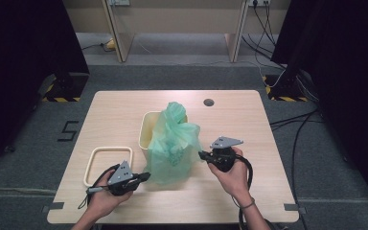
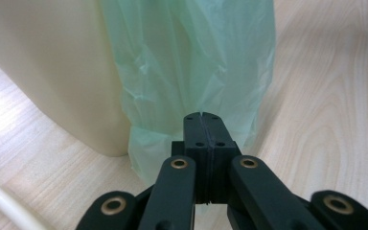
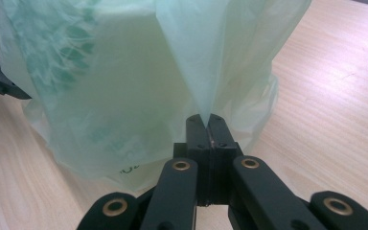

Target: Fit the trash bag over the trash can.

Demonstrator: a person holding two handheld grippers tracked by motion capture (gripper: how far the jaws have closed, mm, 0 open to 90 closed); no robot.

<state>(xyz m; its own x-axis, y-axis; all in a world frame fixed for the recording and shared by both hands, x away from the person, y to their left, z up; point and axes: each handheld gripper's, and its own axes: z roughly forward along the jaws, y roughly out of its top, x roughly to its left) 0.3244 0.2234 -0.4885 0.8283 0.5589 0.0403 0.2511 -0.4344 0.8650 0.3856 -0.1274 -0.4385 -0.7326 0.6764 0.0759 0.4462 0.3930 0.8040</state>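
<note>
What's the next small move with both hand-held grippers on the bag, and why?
Probably draw the two apart and slightly up to spread the green plastic bag wider. The left hand-held gripper and right hand-held gripper are each shut on a fold of film at opposite sides, while the bag hangs crumpled over the front of the cream bin, not seated around its rim.

Bag [image 1: 172, 143]: thin translucent green plastic, crumpled, printed pattern on one side; draped over the cream bin [image 1: 146, 129] mid-bench, lower edge pooling on the wood, two folds pulled taut.
</note>
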